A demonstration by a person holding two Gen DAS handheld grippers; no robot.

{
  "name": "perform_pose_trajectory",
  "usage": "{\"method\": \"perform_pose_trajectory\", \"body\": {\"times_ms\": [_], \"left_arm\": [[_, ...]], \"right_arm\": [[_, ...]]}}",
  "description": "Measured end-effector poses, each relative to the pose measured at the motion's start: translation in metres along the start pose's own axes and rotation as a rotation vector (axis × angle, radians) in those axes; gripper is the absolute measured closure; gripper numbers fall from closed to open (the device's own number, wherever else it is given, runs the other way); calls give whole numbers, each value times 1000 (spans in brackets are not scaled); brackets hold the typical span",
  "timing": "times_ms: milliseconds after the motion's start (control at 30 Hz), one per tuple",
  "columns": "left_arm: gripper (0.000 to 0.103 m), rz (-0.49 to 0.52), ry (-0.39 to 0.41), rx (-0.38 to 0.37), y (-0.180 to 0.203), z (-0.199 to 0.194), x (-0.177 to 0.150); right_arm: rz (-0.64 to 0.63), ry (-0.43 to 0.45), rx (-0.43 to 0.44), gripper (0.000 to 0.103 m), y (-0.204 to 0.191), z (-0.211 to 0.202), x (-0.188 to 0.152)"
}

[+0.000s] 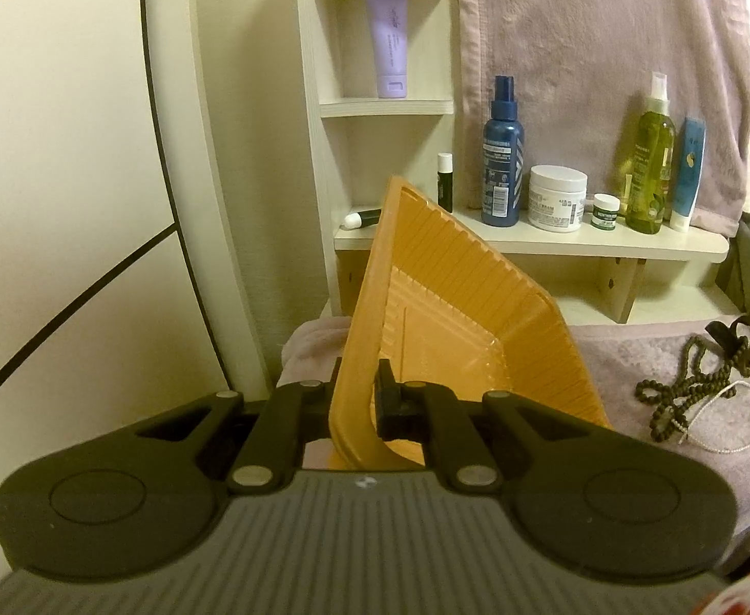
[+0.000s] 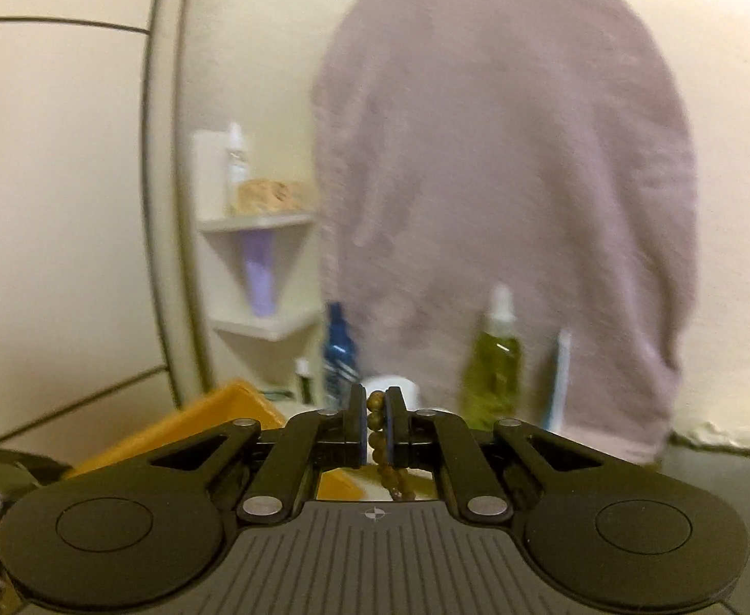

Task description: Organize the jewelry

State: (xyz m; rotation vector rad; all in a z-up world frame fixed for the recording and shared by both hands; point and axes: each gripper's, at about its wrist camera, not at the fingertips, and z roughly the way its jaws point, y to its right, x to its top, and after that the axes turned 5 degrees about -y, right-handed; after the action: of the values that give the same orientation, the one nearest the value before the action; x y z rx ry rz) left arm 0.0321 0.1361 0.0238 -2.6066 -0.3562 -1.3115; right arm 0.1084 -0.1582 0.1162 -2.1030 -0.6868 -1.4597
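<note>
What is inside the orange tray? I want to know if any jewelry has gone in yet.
The orange tray is tilted, its visible ribbed floor bare. The left gripper's fingers hide its lowest part. Beads lie on the towel outside.

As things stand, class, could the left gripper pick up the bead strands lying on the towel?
Probably not yet: the left gripper is shut on the tilted orange tray; the bead strands lie unobstructed off to its right.

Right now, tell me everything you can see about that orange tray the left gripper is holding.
The orange tray looks like thin, slightly see-through plastic, squarish, with ribbed sloping walls and a stepped flat bottom. It is empty and tipped up steeply, its inside facing the left camera. The left gripper is shut on its near rim, holding it in front of the white shelf. In the right view only one blurred orange corner shows.
</note>
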Motion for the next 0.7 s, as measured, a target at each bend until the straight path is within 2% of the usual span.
{"method": "perform_pose_trajectory", "body": {"times_ms": [167,300,467,700], "left_arm": [[96,-6,-1,-2,0,-1,-1],[95,-12,-1,-6,-2,0,0],[95,-18,0,-9,-2,0,-1],[95,-24,0,-15,-5,0,-1]], "right_arm": [[28,20,119,97,-21,15,17],[36,9,200,97,-40,36,18],[80,-101,270,97,-56,77,-6],[158,-312,338,97,-58,131,-61]]}}
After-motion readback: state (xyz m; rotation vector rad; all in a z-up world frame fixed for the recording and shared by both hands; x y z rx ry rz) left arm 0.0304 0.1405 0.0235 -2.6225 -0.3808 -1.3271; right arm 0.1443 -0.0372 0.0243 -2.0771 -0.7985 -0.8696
